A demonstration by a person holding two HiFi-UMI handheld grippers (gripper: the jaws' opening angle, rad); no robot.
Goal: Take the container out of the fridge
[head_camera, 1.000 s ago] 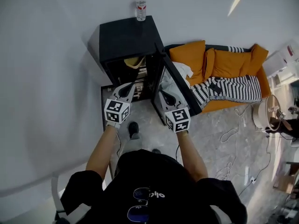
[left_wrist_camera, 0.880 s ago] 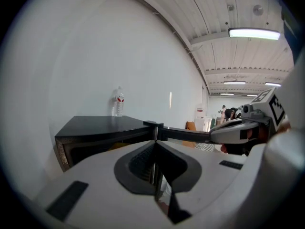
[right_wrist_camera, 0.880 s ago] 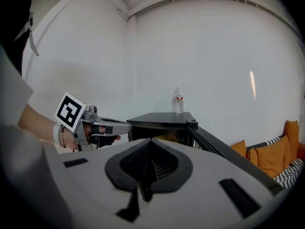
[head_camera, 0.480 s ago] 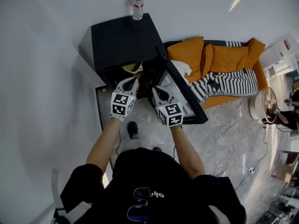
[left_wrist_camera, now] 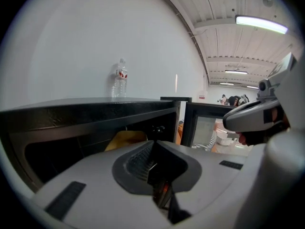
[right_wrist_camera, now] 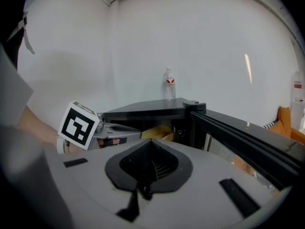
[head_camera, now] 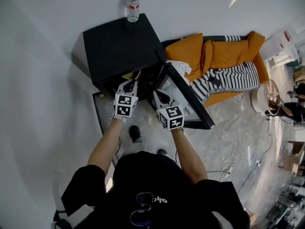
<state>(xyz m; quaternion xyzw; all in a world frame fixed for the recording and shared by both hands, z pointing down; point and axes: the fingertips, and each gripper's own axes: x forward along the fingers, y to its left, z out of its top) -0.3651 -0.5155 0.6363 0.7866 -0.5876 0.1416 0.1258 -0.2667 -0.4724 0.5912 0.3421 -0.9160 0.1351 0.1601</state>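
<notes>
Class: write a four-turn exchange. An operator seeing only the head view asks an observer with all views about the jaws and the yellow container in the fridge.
Operator: Has either gripper got the yellow container?
Observer: No. The left gripper and the right gripper both have jaws together, nothing between them.
Operator: Where is it?
Observer: High in the open fridge, just under its top, ahead of both tips, untouched.

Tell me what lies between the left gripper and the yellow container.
Nothing. In the left gripper view, only empty space separates the left gripper from the yellow container inside the open fridge.
</notes>
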